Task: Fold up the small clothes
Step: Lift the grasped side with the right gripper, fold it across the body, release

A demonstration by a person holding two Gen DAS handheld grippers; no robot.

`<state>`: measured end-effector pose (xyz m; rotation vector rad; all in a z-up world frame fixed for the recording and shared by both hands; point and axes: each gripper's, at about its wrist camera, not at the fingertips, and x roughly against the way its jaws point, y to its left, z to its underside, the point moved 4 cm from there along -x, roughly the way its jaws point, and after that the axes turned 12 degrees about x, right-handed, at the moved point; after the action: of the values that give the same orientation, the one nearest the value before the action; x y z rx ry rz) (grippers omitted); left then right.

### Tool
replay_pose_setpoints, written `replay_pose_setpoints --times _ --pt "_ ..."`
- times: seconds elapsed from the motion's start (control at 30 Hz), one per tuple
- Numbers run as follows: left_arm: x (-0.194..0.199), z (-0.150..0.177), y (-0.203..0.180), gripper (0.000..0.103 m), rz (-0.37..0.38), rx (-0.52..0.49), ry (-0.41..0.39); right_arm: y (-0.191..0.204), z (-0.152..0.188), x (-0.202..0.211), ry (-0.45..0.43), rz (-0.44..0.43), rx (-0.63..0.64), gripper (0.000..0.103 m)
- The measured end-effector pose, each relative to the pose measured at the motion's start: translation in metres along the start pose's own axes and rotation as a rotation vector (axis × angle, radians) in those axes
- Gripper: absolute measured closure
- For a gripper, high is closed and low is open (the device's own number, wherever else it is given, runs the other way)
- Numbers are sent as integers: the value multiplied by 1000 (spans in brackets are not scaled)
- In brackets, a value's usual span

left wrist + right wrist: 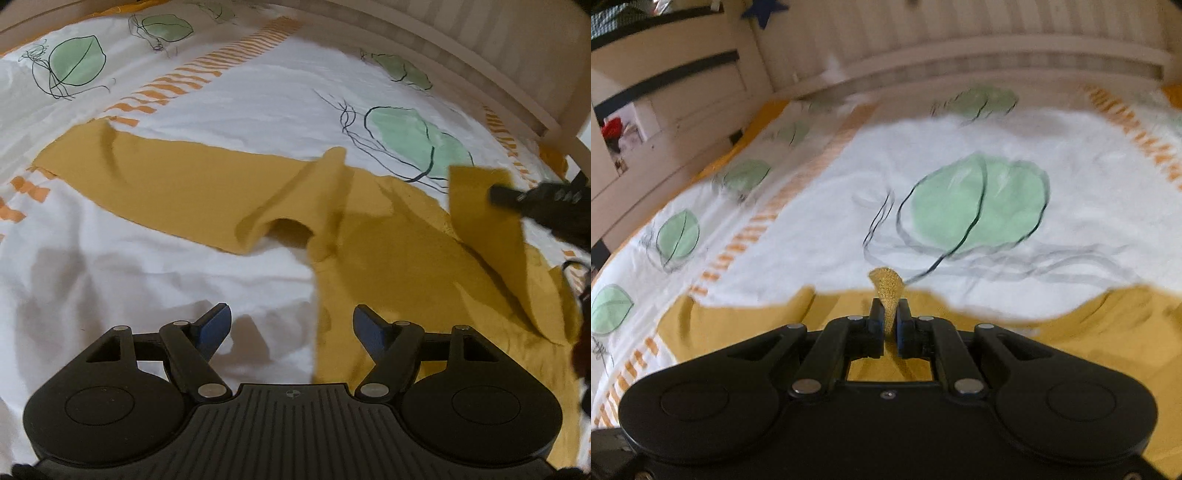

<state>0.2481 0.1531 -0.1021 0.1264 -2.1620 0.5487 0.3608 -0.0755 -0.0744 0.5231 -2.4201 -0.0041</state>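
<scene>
While the left wrist view takes in the whole mustard garment (207, 192) spread across the white bedcover (258, 96), we note that the right wrist view catches only its near edge, a blurred yellow band from 8 to 4 o'clock along the bottom of that frame. The left view alone shows one sleeve running out toward 10 o'clock, a raised fold near the middle, and a lifted flap at 3 o'clock. The right view alone shows a pale wooden bed frame (960, 48) at 12 o'clock and furniture at 10 o'clock.

Fingers: the left gripper (291, 328) has its blue pads spread wide, with nothing between them; it hangs over the garment's edge where the yellow cloth meets the cover, and we cannot tell whether the pads touch either. The right gripper (890, 325) has its pads pressed nearly together, pinching a narrow fold of the garment that sticks up above the tips. In the left view the same gripper enters at 3 o'clock, dark and blurred, with the lifted flap hanging from it.

Hard to make out: the right view is smeared, so the leaf prints on the cover are soft. The garment's right side runs off frame in the left view, and both gripper bodies hide the cloth at 6 o'clock.
</scene>
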Motion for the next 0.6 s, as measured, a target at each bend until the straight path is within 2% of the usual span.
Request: replay_pose_setpoints --times 0.1,0.13,0.2,0.23,0.37,0.47,0.6 --pt "-1 -2 -2 31 19 1 7 16 13 12 -52 -81 9 75" --pt "-1 -3 -4 31 30 1 10 15 16 18 -76 -106 17 68" --pt "-1 -6 -9 31 54 -6 12 11 18 30 -106 -123 22 55" --pt "0 -6 -11 31 62 -12 10 7 21 38 -116 -111 25 52" --pt "-6 -13 -34 31 105 -41 16 -17 34 63 -115 -33 27 52" --pt "-16 -16 -55 31 130 -64 34 -40 54 77 -91 61 37 52" --pt "-37 -14 -77 31 133 -83 74 -68 83 92 -56 141 12 52"
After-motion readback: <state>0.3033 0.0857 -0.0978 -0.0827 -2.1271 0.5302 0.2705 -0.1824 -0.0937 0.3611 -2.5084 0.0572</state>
